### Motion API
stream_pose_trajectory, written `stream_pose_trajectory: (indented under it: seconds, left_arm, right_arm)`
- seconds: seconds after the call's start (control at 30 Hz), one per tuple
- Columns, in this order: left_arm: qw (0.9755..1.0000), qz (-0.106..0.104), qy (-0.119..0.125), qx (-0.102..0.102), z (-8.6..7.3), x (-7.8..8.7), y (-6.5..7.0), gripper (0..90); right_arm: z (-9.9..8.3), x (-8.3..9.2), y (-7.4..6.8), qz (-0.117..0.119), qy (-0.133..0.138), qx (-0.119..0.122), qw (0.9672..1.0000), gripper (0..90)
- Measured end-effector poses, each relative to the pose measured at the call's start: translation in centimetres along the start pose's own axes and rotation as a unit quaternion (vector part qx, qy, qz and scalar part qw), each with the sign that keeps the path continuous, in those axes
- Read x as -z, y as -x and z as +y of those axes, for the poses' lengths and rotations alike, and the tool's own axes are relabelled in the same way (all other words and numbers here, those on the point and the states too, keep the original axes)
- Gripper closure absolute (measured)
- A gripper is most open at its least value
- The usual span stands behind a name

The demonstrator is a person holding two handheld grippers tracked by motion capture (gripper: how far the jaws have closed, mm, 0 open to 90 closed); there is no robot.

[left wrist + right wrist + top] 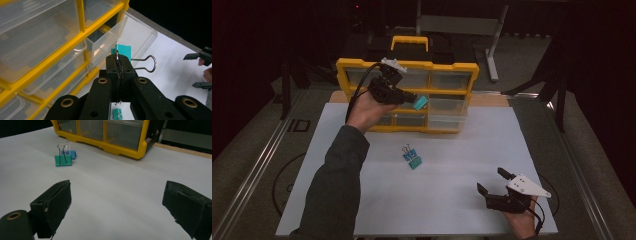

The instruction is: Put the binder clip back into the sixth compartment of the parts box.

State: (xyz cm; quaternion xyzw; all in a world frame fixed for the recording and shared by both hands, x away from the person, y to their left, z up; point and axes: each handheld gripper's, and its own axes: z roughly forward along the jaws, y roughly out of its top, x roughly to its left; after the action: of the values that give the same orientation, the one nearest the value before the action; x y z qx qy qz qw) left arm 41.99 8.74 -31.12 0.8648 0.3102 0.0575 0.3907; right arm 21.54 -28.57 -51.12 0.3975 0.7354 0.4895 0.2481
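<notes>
My left gripper [409, 100] [119, 65] is raised in front of the yellow drawer organizer [362, 64] [81, 22] [125, 150], shut on a teal binder clip [420, 102] [124, 50] by its wire handle. The clip hangs at the mouth of a clear drawer [447, 107] [110, 41] pulled out of the cabinet. A green binder clip [414, 162] [63, 160] and a blue one [406, 154] [72, 154] lie together on the white sheet. My right gripper [488, 181] [116, 202] rests low near the front right of the sheet, its jaws wide apart and empty.
The white sheet [442, 150] [112, 177] covers the tabletop, with the organizer standing at its back edge. Dark floor, a metal rail [257, 165] on the left and table legs [497, 45] behind surround the table.
</notes>
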Motion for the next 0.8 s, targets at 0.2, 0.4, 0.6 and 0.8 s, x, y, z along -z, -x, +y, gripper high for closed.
stream_pose_trajectory:
  seconds: [0.2, 0.4, 0.6, 0.8]
  left_arm:
    - [1.0, -0.006, 0.003, 0.0, 1.4, -1.2, 0.6, 89.1]
    - [0.9999, -0.013, 0.002, 0.004, 2.0, -2.5, 1.0, 89.0]
    - [0.9998, -0.021, -0.002, 0.004, 2.5, -3.4, 1.5, 88.7]
    - [0.9999, 0.013, -0.003, 0.01, 2.1, -3.7, 1.6, 43.6]
  right_arm:
    - [0.0, 0.0, -0.1, 0.001, -0.001, 0.0, 1.0, 8.4]
    - [0.0, 0.0, 0.0, 0.001, -0.002, -0.001, 1.0, 8.4]
    - [0.0, 0.0, -0.1, 0.0, -0.001, 0.001, 1.0, 8.4]
    - [0.0, 0.1, 0.0, 0.0, 0.001, 0.001, 1.0, 8.5]
